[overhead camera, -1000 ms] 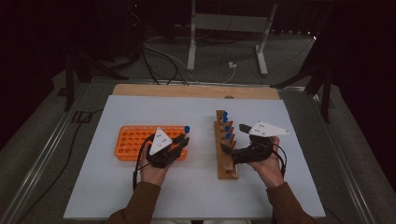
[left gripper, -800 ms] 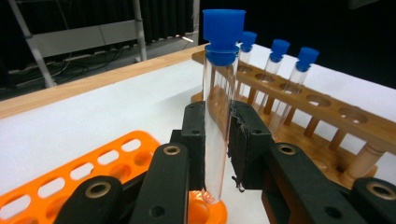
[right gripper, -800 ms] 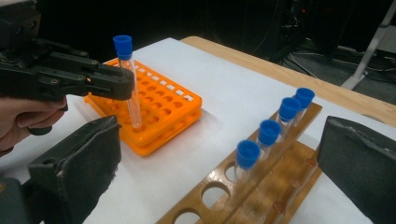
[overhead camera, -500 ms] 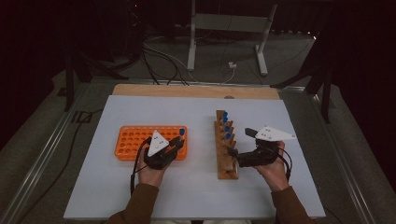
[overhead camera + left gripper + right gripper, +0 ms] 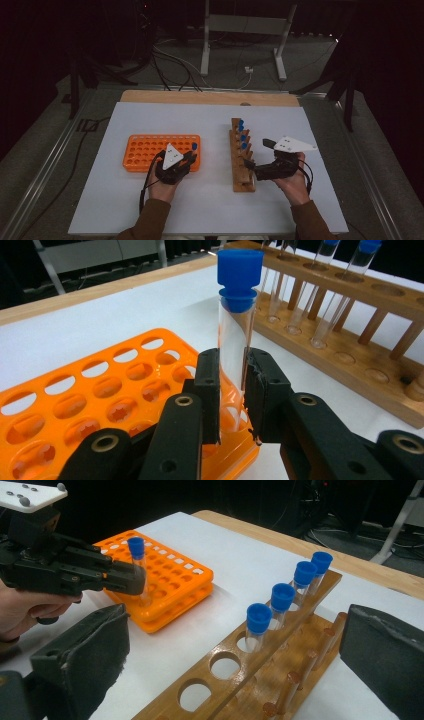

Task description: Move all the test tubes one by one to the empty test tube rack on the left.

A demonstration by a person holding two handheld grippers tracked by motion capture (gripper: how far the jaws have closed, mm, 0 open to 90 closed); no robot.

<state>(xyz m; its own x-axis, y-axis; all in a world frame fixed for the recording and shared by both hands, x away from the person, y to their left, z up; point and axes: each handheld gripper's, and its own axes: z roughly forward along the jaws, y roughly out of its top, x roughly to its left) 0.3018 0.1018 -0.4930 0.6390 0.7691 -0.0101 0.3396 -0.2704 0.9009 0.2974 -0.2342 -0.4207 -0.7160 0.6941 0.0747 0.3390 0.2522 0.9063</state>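
My left gripper (image 5: 232,390) is shut on a clear test tube (image 5: 235,330) with a blue cap, held upright by its middle. The tube's lower end sits in a hole at the near right corner of the orange rack (image 5: 100,390). From above, the left gripper (image 5: 191,157) is at the orange rack's (image 5: 145,150) right end, with the blue cap (image 5: 194,146) above it. My right gripper (image 5: 235,625) stands open around the near end of the wooden rack (image 5: 305,645), with nothing gripped. Several blue-capped tubes (image 5: 282,597) stand in that rack's far holes.
The wooden rack (image 5: 242,175) lies lengthwise right of the orange one, with my right gripper (image 5: 250,167) at its near end. The white tabletop (image 5: 210,125) has bare room behind and in front of both racks. A wooden strip (image 5: 210,97) edges its far side.
My left hand has sunk with the tube, whose blue cap now stands lower over the orange rack's right end. The right hand has barely shifted.
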